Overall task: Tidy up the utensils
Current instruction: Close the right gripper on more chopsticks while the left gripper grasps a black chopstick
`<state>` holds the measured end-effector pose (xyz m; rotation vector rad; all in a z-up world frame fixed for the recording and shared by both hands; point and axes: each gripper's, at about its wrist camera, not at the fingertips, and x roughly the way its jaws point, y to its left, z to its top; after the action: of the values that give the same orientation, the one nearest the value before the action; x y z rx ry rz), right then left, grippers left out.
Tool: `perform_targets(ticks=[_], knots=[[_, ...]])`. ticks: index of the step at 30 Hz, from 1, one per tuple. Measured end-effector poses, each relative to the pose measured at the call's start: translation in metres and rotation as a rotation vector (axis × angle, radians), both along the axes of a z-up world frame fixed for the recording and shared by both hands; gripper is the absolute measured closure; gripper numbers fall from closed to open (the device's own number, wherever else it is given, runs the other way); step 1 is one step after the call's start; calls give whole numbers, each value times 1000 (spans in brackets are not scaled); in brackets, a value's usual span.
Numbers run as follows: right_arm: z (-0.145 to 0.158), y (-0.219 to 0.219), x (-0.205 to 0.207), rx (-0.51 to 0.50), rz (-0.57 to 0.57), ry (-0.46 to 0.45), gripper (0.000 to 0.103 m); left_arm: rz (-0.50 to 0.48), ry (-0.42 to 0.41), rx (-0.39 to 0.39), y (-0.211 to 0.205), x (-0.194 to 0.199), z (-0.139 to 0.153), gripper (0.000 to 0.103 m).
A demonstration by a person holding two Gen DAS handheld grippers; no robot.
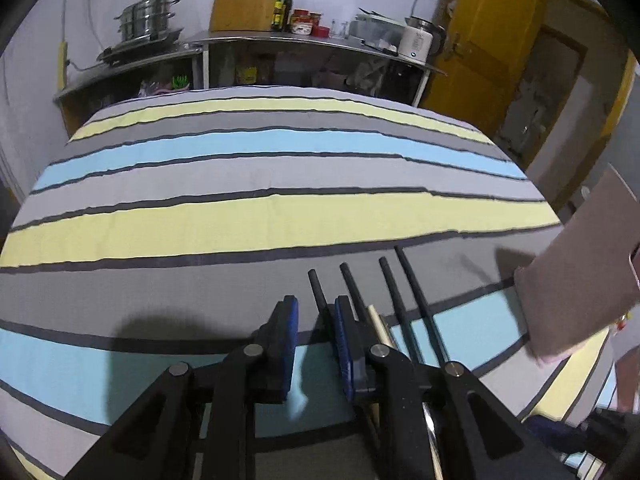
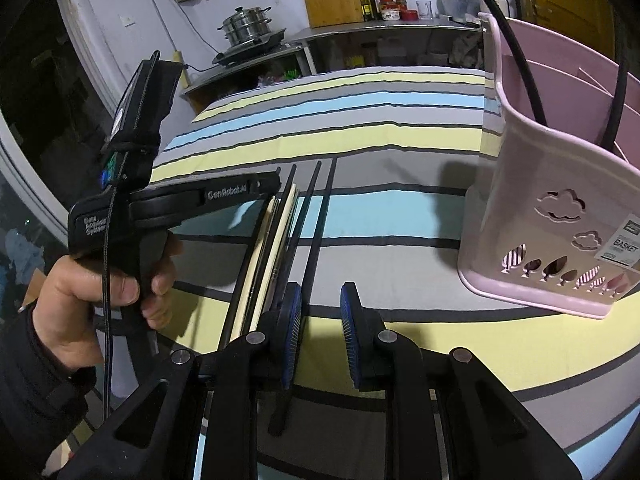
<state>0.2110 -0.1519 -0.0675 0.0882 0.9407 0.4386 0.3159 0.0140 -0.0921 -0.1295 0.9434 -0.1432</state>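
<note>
Several black chopsticks [image 1: 416,308] and a pale wooden one [image 1: 380,326] lie side by side on the striped cloth, partly under my left gripper's right finger. My left gripper [image 1: 316,344] is open and empty, low over the cloth at their left edge. In the right wrist view the same chopsticks [image 2: 288,224] lie left of centre, running away from me. My right gripper [image 2: 322,334] is open and empty just above them. The left gripper's body [image 2: 160,208] shows there in a hand. A pink utensil basket [image 2: 560,208] stands upright to the right, also at the edge of the left wrist view [image 1: 580,276].
The striped cloth [image 1: 260,220] covers the whole work surface. Behind it stands a steel counter [image 1: 304,42] with a steamer pot [image 1: 146,18], a cutting board, bottles and a kettle. A yellow door [image 1: 492,40] is at the back right. Black cables [image 2: 520,48] cross over the basket.
</note>
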Motion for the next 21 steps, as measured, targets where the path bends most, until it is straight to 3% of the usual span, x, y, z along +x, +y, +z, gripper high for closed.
perform_targets(ticks=[8, 17, 21], knots=[[-3, 13, 12, -11, 3, -6, 82, 24, 7, -15, 31, -22, 2, 84], [-8, 27, 38, -47, -2, -10, 82, 108, 56, -234, 53, -50, 2, 84], [-12, 31, 49, -62, 2, -8, 82, 103, 55, -213, 42, -51, 0, 84]])
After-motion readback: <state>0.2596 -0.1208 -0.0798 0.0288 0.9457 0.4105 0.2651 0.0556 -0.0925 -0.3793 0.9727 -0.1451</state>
